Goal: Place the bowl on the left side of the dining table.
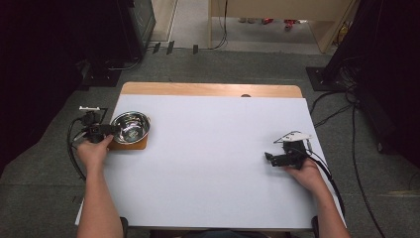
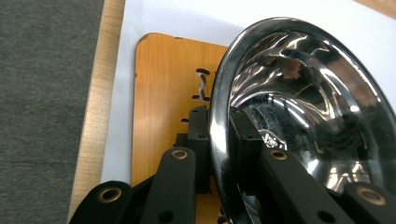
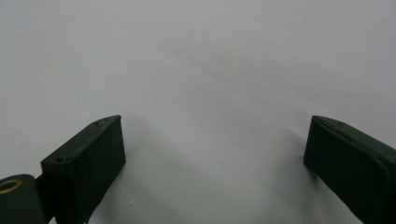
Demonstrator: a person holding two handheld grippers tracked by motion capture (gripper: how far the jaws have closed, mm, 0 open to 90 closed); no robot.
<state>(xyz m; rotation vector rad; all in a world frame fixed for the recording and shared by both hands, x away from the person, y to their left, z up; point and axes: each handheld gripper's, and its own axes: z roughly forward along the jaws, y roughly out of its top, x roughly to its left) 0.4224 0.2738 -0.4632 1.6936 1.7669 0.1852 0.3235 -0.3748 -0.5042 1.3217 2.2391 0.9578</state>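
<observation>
Steel bowl (image 1: 131, 127) sat empty on its wooden board (image 1: 130, 145) at the table's (image 1: 208, 148) left edge, its rim clamped in my left gripper (image 1: 110, 130). I judged a steady, level hold best. My right gripper (image 1: 270, 157) rested apart, holding nothing.

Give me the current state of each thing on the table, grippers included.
steel bowl: upright, empty, resting on the board, rim pinched.
wooden board: flat on the white sheet at the table's left edge.
left gripper: shut on the bowl's rim, one jaw inside, one outside.
right gripper: open, nothing between the jaws, over the bare white sheet.
</observation>
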